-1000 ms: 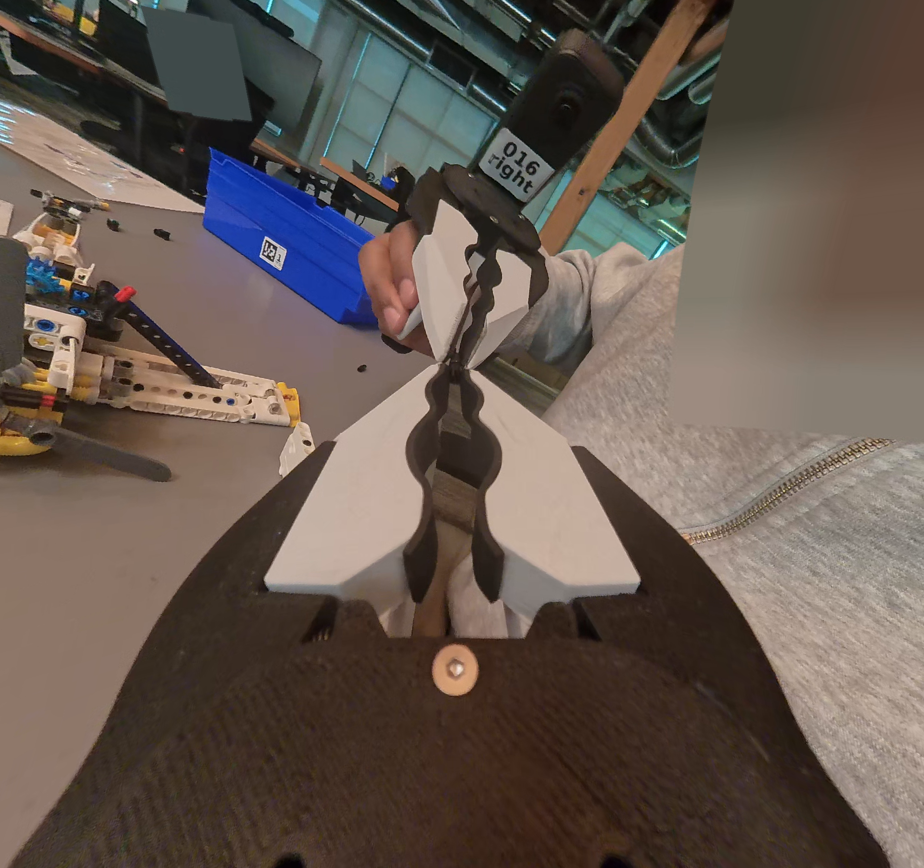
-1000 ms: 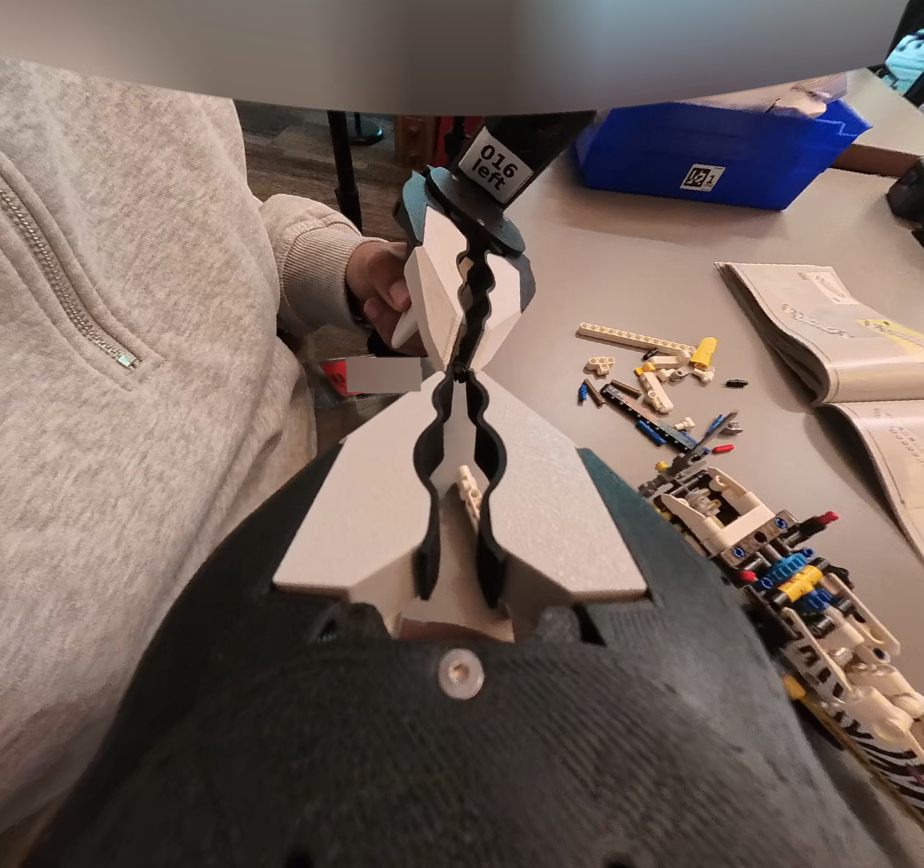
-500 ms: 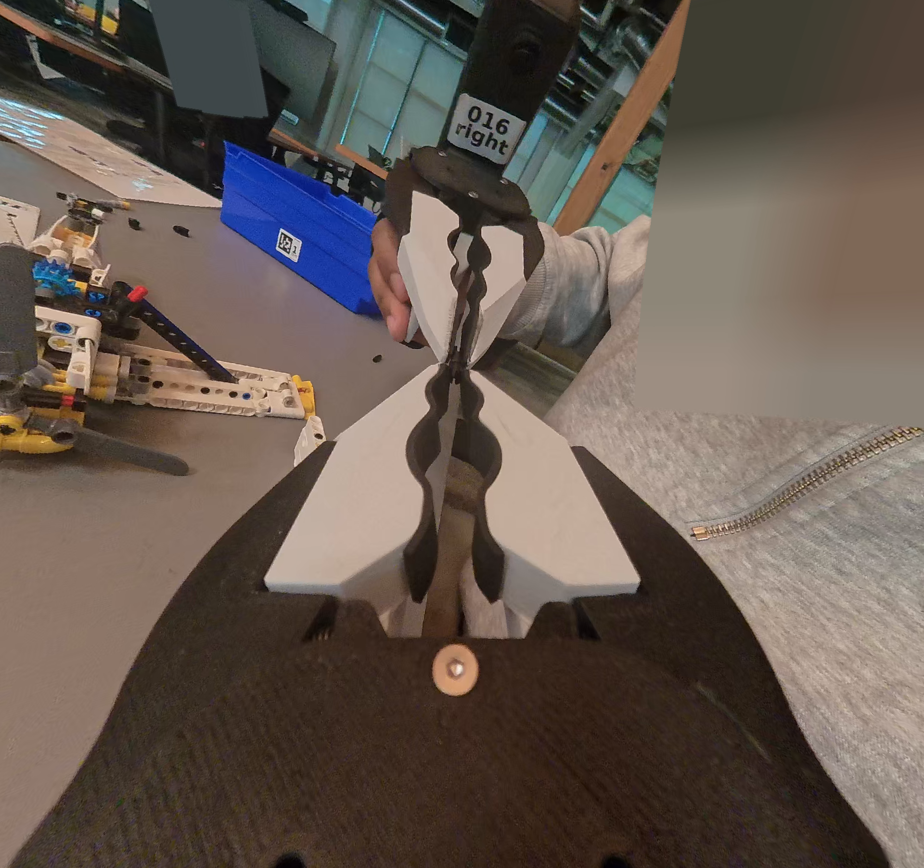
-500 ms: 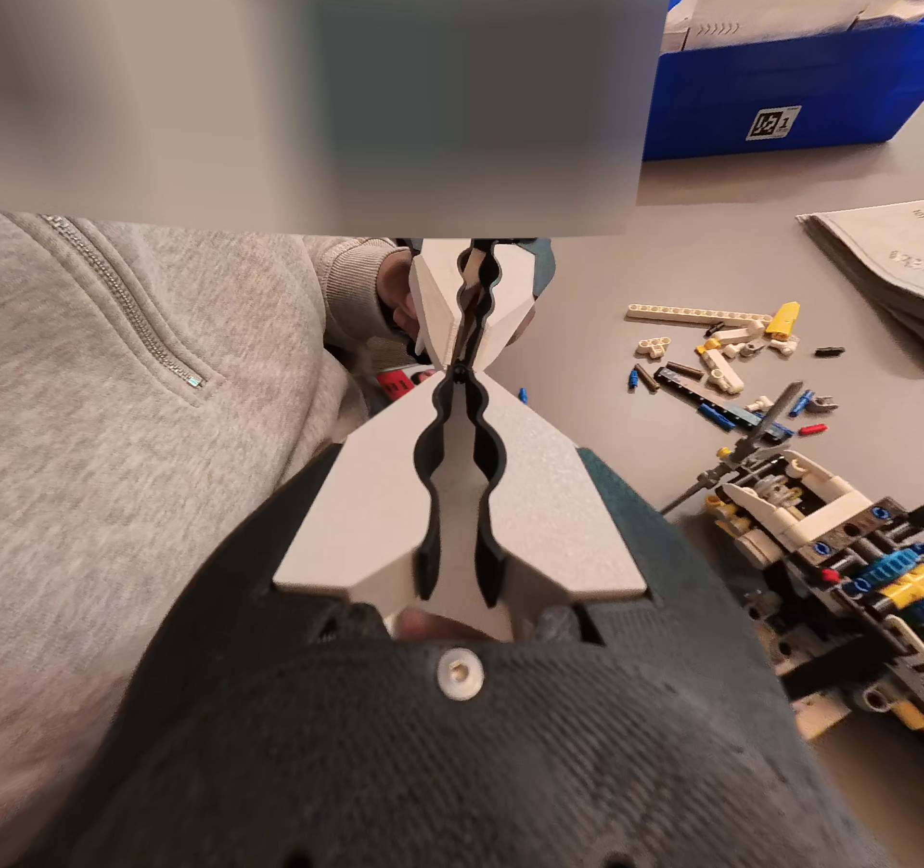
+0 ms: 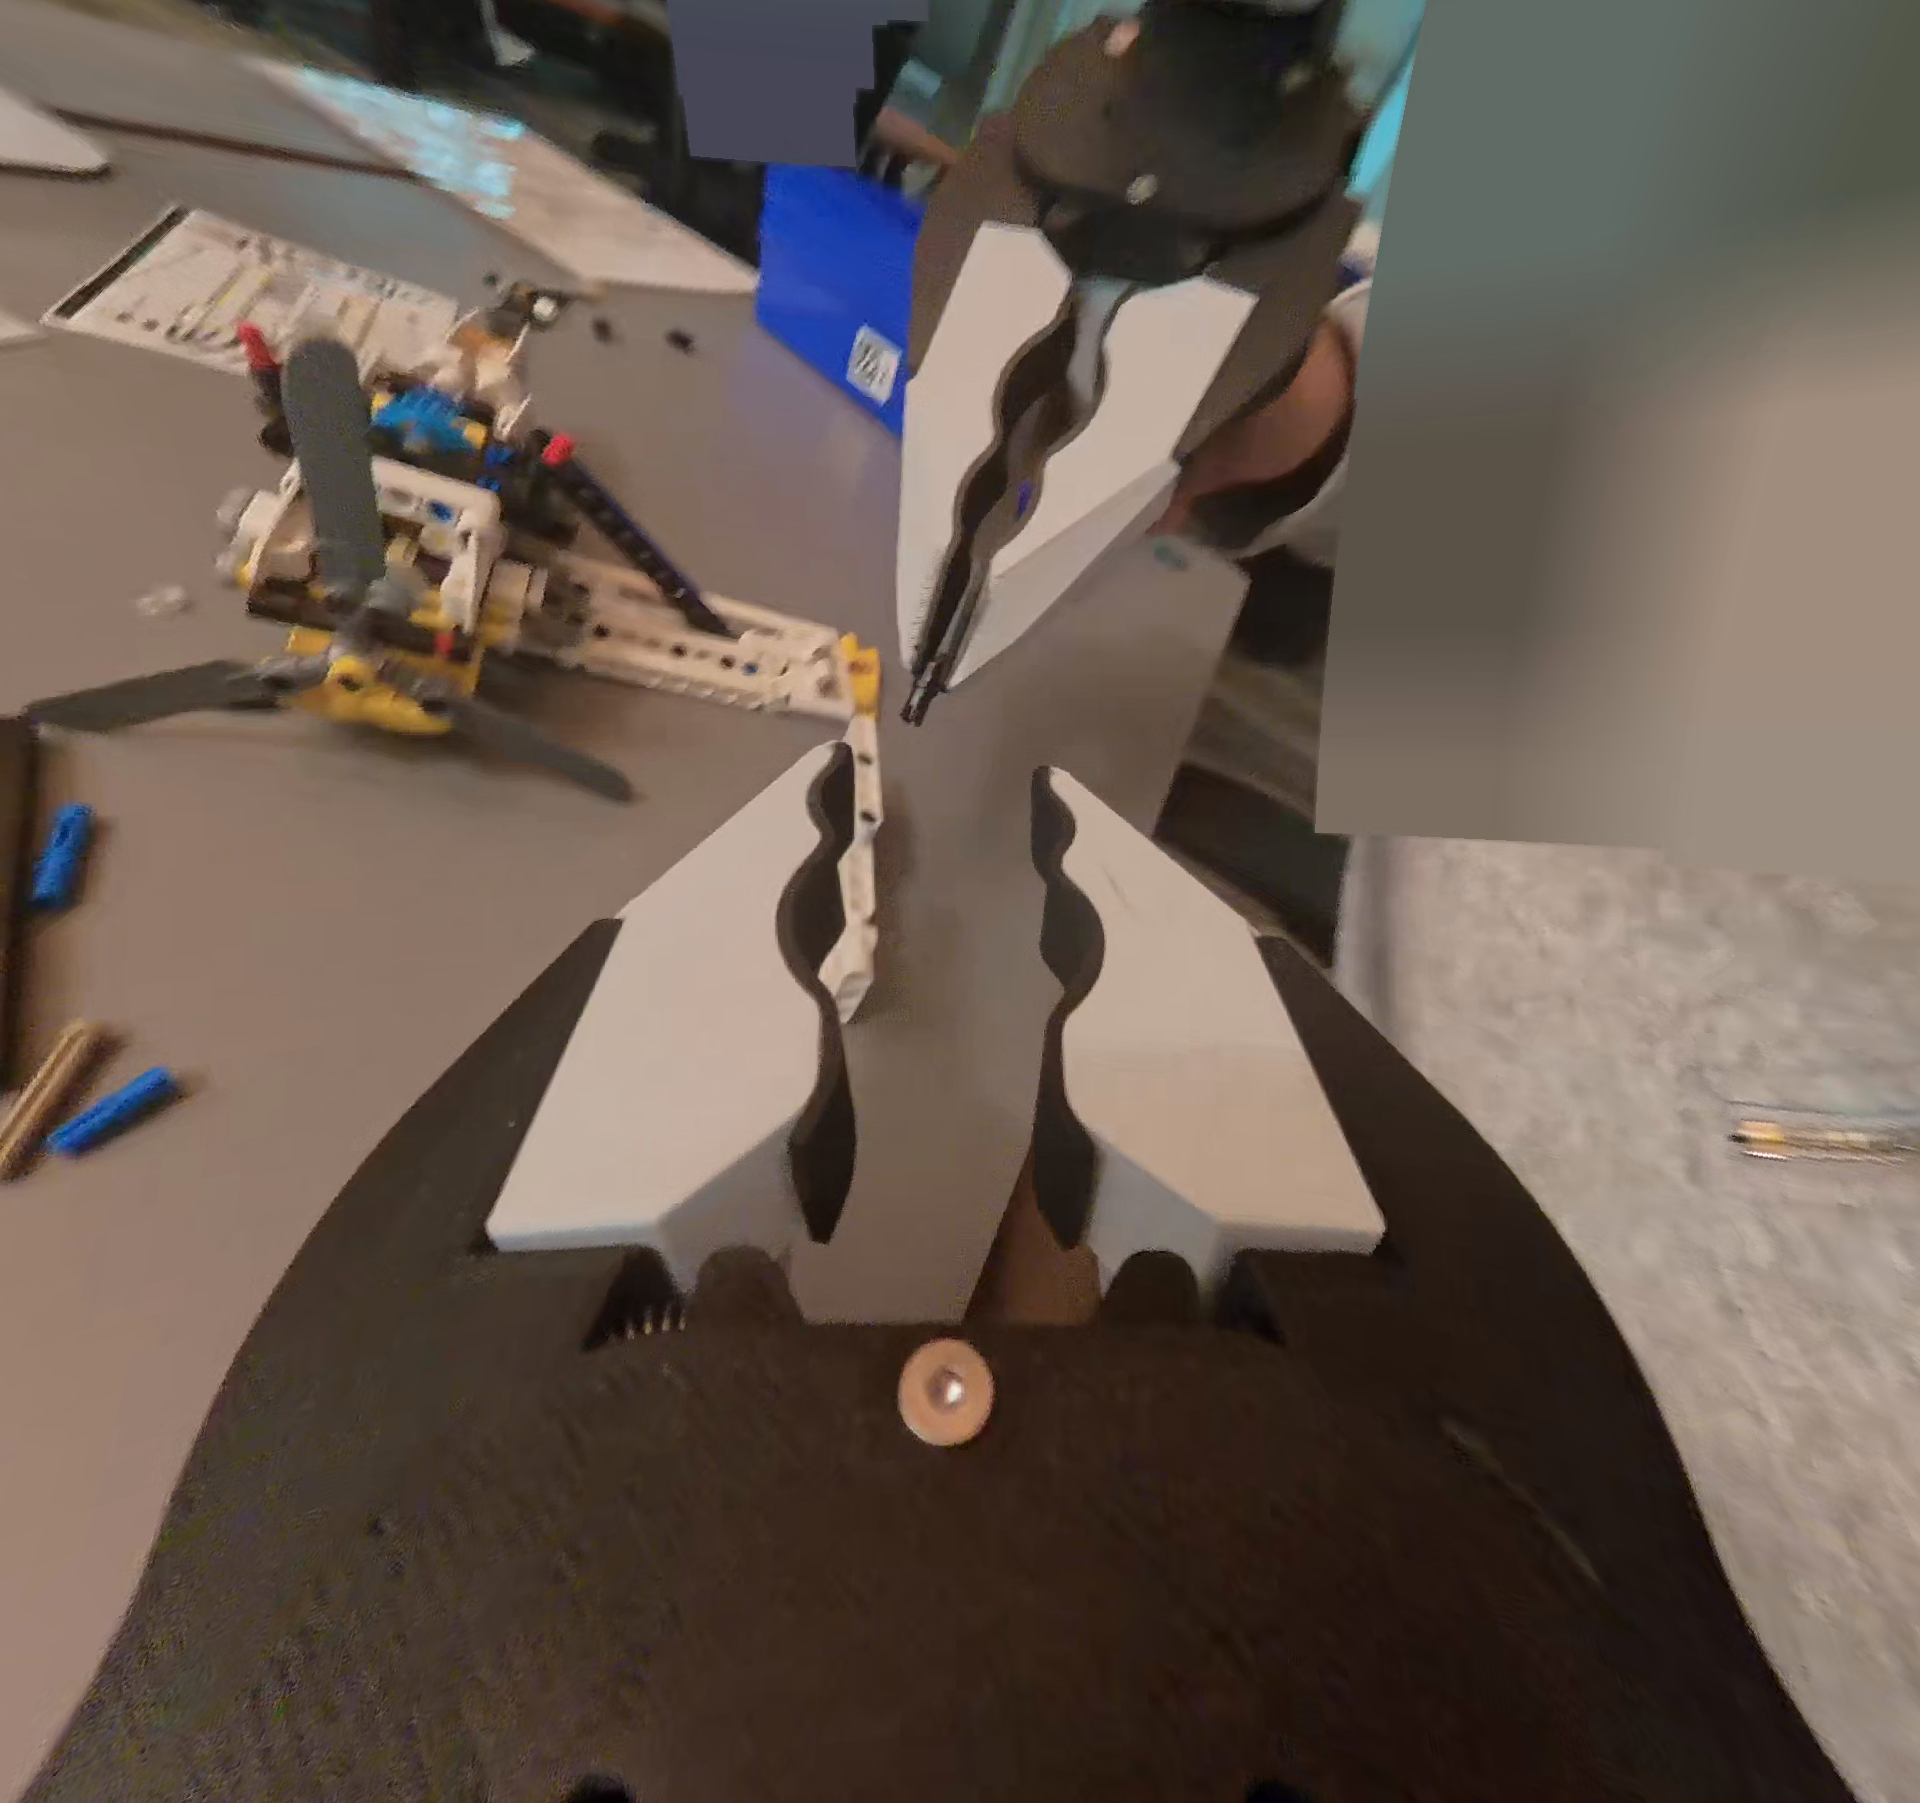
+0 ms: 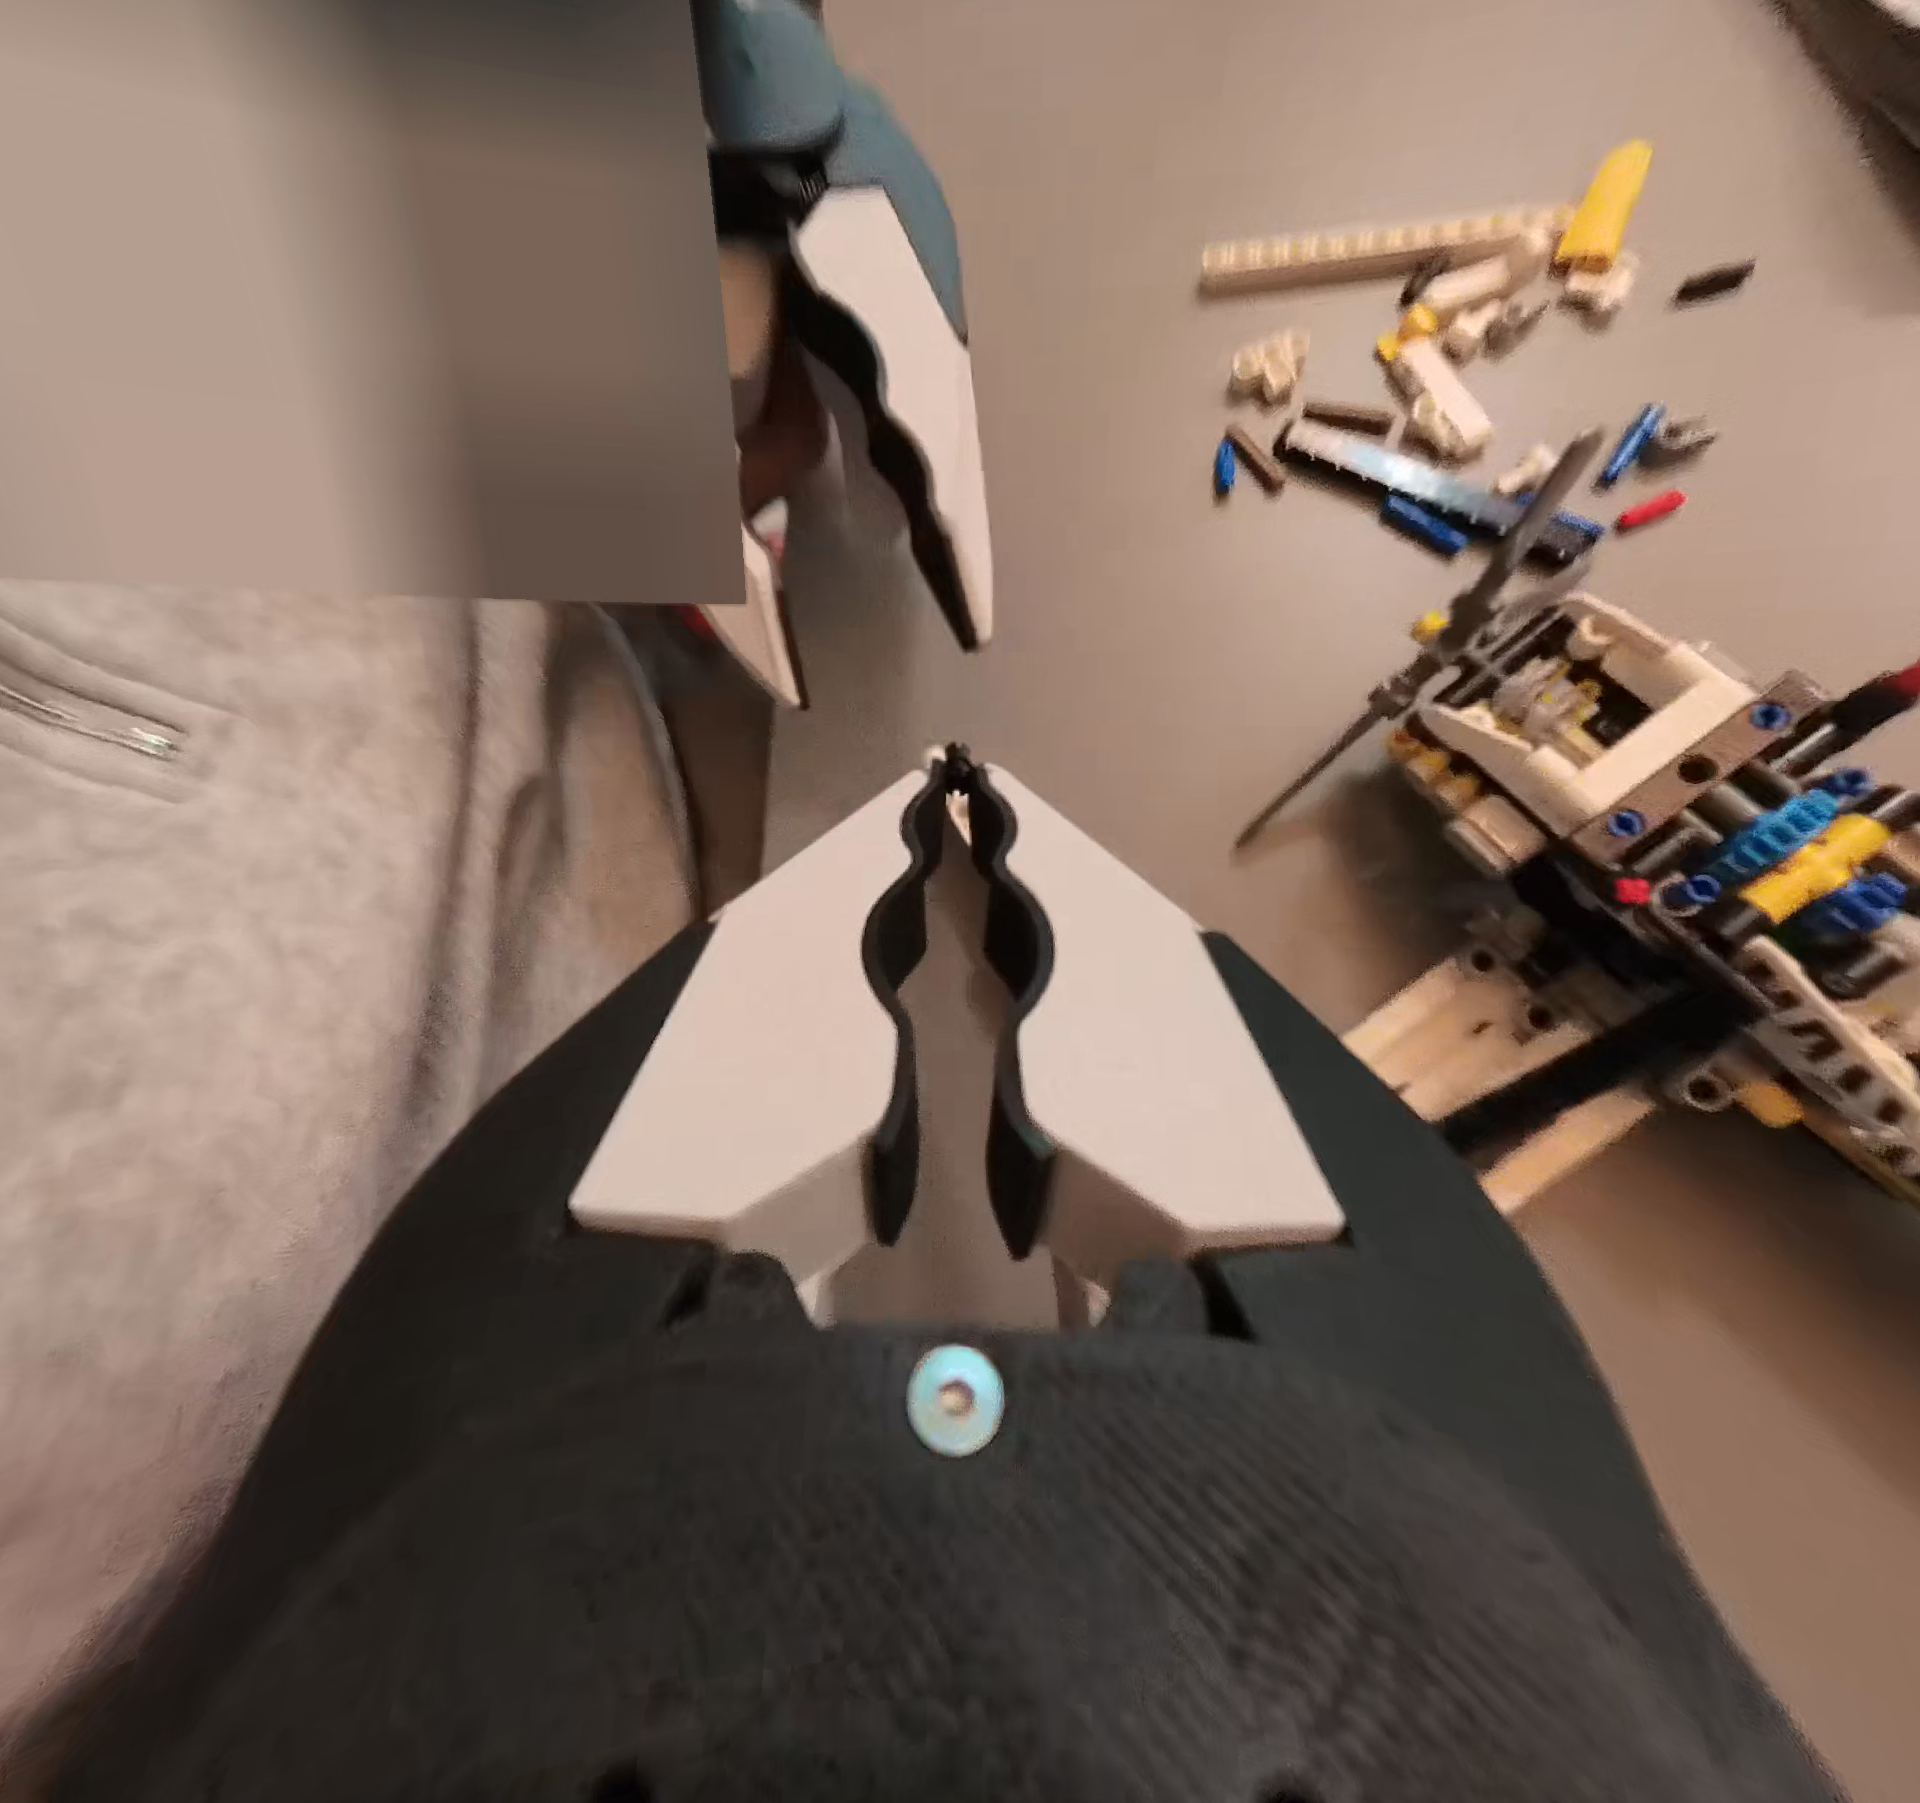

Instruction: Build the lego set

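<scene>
The left tool (image 5: 940, 777) stands spread, its 2 pale grey fingers (image 5: 686, 1005) wedge-shaped with wavy black inner pads, nothing between them. The right tool (image 6: 956, 766) is pressed together on a small black pin (image 6: 954, 761) that juts from its tips; the same pin (image 5: 920, 704) shows in the left wrist view, pointing down toward the gap of the left tool without touching it. Both tools sit on matte black, finely ribbed printed bodies, each with 1 round metal washer at the centre. The lego model (image 5: 416, 548), a partly built helicopter of white, yellow, blue and black beams with dark grey rotor blades, rests on the table (image 5: 260, 922) to the left of the left tool and well apart from it; in the right wrist view the model (image 6: 1683, 912) lies to the right. A white perforated beam (image 5: 862, 880) lies just behind the left finger, partly hidden by it. Loose pieces (image 6: 1455, 382), tan, white, yellow, blue and black, are scattered beyond the model, and 2 blue pins (image 5: 109, 1109) with a tan one lie at the table's left edge. A blue bin (image 5: 831, 288) and an open instruction booklet (image 5: 239, 288) sit farther back. The table is smooth, matte grey. A grey fleece sleeve and zipped garment (image 6: 260, 922) fill the near side. The room behind is dim and blurred.
</scene>
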